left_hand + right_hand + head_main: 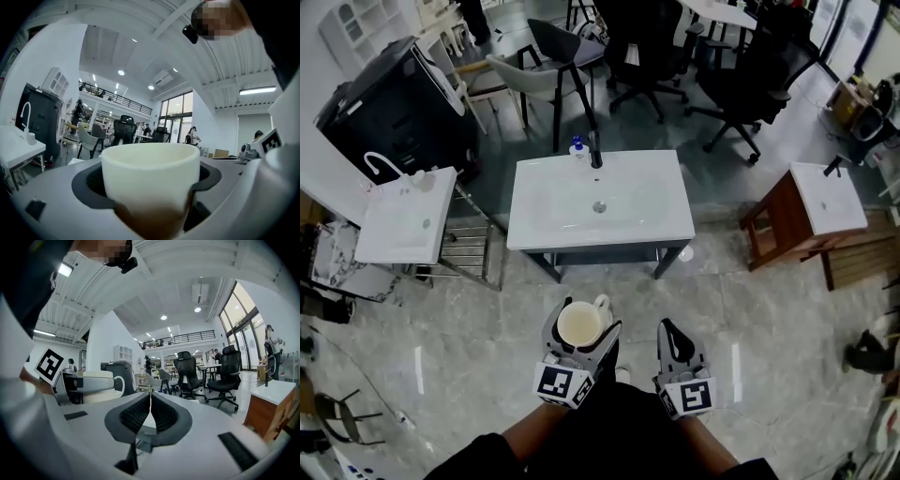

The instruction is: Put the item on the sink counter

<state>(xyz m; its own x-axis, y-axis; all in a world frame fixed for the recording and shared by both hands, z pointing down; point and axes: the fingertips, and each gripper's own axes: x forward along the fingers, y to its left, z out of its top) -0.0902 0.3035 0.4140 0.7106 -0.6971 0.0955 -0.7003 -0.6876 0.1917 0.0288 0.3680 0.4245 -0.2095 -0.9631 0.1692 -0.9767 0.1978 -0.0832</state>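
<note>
A cream mug (581,324) with its handle toward the far right sits between the jaws of my left gripper (581,328), which is shut on it; the mug (150,180) fills the left gripper view and also shows at the left of the right gripper view (96,385). My right gripper (676,343) is beside it, its jaws together on nothing (150,412). The white sink counter (647,211) with a black faucet (595,150) stands ahead, well beyond both grippers.
A blue-capped bottle (577,147) stands by the faucet. A second white sink (403,220) is at the left, and a third on a wooden stand (825,202) at the right. Office chairs (741,84) stand behind. Marble floor lies between me and the counter.
</note>
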